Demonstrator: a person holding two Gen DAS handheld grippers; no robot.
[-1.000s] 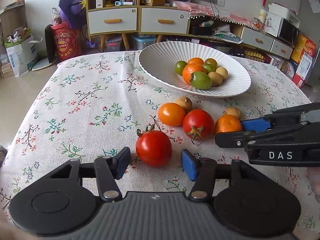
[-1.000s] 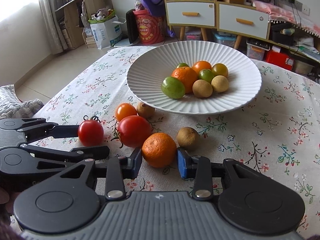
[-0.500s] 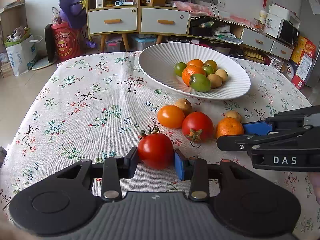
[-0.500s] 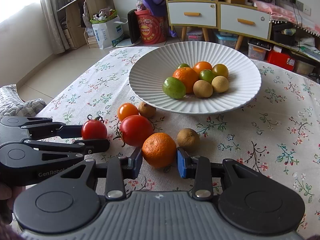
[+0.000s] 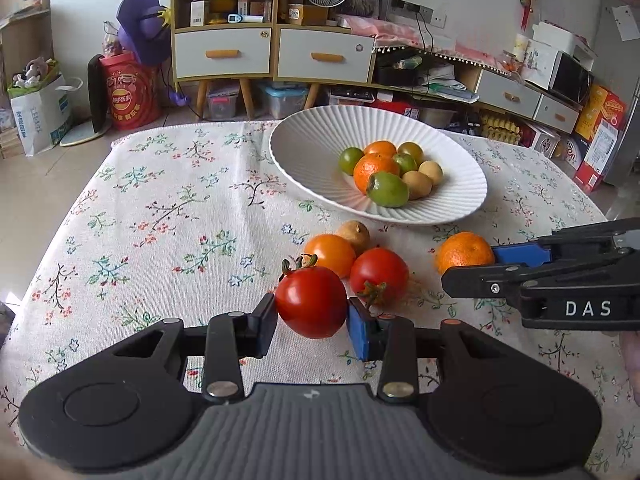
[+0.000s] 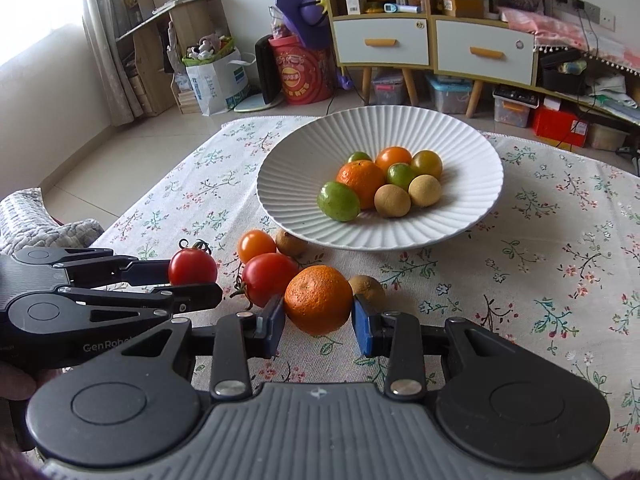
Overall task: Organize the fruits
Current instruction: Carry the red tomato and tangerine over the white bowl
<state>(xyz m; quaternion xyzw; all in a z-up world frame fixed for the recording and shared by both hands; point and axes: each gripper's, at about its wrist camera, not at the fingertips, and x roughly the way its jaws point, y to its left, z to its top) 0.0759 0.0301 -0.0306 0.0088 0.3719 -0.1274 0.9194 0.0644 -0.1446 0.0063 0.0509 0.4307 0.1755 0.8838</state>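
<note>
My left gripper [image 5: 311,320] is shut on a red tomato [image 5: 311,302] with a green stem, just above the floral tablecloth. My right gripper [image 6: 318,318] is shut on a tangerine [image 6: 319,299]. Each gripper shows from the side in the other's view: the right gripper [image 5: 480,268] holds the tangerine [image 5: 464,254], the left gripper [image 6: 192,280] holds the tomato [image 6: 193,267]. Between them lie a second red tomato [image 5: 379,274], an orange tomato [image 5: 330,253] and a small brown fruit [image 5: 354,233]. Another brown fruit [image 6: 366,285] sits behind the tangerine. The white ribbed plate [image 5: 312,148] holds several fruits.
The table [image 5: 160,208] has a floral cloth and drops off at its left and far edges. Beyond it stand a drawer cabinet [image 5: 272,52], a red drum [image 5: 130,96] and floor clutter. A person's hand [image 6: 16,380] shows at the lower left of the right wrist view.
The left gripper's fingers have come together from wide apart onto the red tomato, which now sits a little higher. The right gripper stays shut on the tangerine.
</note>
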